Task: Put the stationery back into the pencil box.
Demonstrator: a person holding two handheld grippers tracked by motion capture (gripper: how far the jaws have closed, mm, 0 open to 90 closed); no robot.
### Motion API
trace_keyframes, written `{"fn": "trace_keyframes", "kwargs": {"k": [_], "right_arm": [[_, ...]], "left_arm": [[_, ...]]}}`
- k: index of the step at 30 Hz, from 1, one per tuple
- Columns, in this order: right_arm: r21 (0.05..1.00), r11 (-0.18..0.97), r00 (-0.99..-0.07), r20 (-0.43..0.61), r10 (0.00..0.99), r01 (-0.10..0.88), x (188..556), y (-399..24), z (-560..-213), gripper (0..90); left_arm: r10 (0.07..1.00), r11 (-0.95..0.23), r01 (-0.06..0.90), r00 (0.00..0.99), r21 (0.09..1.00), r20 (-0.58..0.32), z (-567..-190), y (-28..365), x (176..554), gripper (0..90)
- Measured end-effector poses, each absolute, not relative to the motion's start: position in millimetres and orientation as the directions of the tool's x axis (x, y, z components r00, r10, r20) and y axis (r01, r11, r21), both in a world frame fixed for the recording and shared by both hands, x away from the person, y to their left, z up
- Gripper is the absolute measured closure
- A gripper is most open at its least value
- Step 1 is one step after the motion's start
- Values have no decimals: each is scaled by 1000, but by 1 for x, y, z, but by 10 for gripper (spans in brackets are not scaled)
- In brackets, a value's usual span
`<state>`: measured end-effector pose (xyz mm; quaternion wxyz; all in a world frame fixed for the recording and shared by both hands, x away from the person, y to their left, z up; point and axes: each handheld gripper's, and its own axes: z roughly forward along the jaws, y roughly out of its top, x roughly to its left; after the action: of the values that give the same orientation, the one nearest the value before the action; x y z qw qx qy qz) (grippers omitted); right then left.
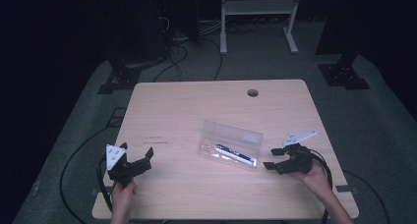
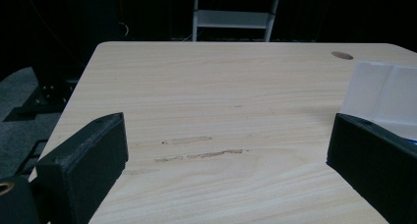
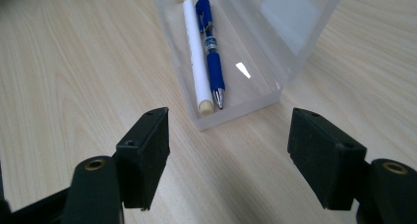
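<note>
Hand-held grippers (image 1: 129, 158) x2, pens (image 3: 206, 47) x2, case (image 1: 231, 135) x1

You will find no readable text, label, brand or number here. The blue pen (image 3: 210, 47) carries a small printed band near its grip, but it is too blurred for you to make out.

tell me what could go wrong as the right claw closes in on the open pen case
1. The case is light clear plastic lying loose on the table; a push from the open right claw could slide it rather than grip it.
2. Its lid stands open, so a knock might snap it shut or tip the case.
3. The blue pen and white pen lie side by side, touching; picking one may drag the other.
</note>
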<state>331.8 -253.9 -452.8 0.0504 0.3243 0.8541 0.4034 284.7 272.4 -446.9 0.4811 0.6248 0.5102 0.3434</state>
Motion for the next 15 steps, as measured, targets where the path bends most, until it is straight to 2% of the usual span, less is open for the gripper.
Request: {"fn": "trace_keyframes", "kwargs": {"k": [15], "right_arm": [[727,431,-763,196,616,534,319,-272,-460,303]], "left_arm": [[964,-16,309,256,951,-67,-448,271,285,11]]}}
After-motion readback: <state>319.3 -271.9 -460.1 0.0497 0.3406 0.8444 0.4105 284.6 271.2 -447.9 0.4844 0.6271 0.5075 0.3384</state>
